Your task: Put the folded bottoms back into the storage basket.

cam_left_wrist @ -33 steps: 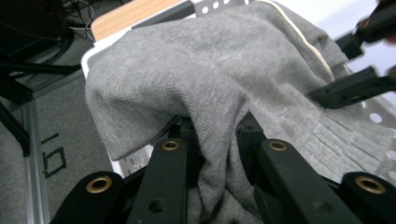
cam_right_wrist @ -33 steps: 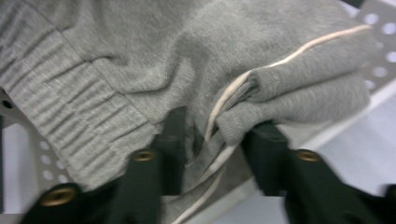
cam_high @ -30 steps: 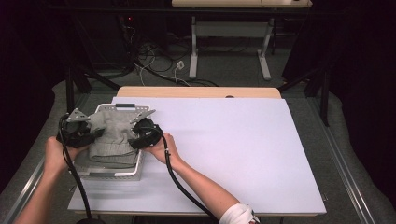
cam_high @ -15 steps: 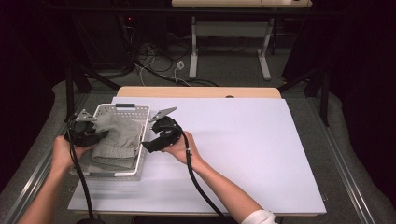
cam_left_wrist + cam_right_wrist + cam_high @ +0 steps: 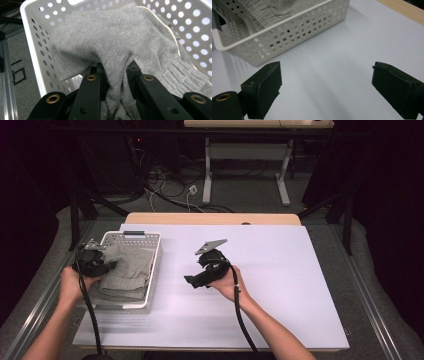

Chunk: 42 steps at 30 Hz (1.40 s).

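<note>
My left hand-held gripper (image 5: pixel 110 100) clamps the grey sweater (image 5: pixel 125 270) in the white basket (image 5: pixel 152 270) — nearly packed; my right hand-held gripper (image 5: pixel 325 87), just opening, hangs empty over the surface (image 5: pixel 280 270).

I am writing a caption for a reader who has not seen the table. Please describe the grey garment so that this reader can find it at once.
On the white table, look at the left side, where a white perforated basket stands. The grey knitted garment lies crumpled inside it, with a fold pinched in the left gripper. It is the one soft, grey thing there; the basket is hard and white, and the right gripper is black and open.
</note>
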Tool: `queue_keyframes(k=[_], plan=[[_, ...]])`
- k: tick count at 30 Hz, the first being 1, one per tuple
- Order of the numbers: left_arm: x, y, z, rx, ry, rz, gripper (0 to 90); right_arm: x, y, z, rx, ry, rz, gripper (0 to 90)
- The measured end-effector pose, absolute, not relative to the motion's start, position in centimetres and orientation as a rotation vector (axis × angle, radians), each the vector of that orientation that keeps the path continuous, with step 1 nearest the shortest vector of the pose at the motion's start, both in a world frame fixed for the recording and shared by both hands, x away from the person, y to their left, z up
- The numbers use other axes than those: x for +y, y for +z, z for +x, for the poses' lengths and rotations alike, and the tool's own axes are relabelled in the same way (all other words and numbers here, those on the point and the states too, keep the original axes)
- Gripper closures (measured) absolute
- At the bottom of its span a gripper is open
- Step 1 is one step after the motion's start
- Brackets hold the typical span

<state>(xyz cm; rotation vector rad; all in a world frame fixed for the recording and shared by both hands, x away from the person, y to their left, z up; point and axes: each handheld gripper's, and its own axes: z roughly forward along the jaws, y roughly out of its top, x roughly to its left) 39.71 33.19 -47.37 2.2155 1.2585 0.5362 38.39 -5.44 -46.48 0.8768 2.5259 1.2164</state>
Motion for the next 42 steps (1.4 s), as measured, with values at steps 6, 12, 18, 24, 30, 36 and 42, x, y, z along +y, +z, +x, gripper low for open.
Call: queue_keyframes(k=[6, 12, 18, 24, 30, 36, 42], plan=[[32.9, -47.7, 40.2, 1.271, 0.529, 2.227, 78.8, -8.5, -46.7, 37.8, 2.501, 1.189, 0.916, 8.3], [32.7, -48.1, 40.6, 1.296, 0.522, 2.234, 78.6, -10.9, -47.1, 37.0, 2.485, 1.168, 0.948, 8.5], [32.9, -48.4, 41.1, 1.317, 0.527, 2.277, 77.9, -12.5, -47.8, 36.4, 2.479, 1.14, 0.978, 8.5], [32.5, -49.0, 41.8, 1.334, 0.525, 2.311, 77.6, -14.0, -48.4, 36.1, 2.467, 1.128, 1.02, 8.6], [32.3, -49.3, 42.3, 1.354, 0.531, 2.333, 76.5, -14.9, -48.6, 35.8, 2.451, 1.121, 1.036, 8.7], [32.4, -49.0, 42.1, 1.372, 0.554, 2.331, 49.8, -15.6, -48.9, 35.6, 2.446, 1.106, 1.048, 8.6], [32.5, -47.5, 40.5, 1.353, 0.607, 2.275, 20.7, -16.3, -49.0, 35.4, 2.444, 1.088, 1.058, 8.2]])
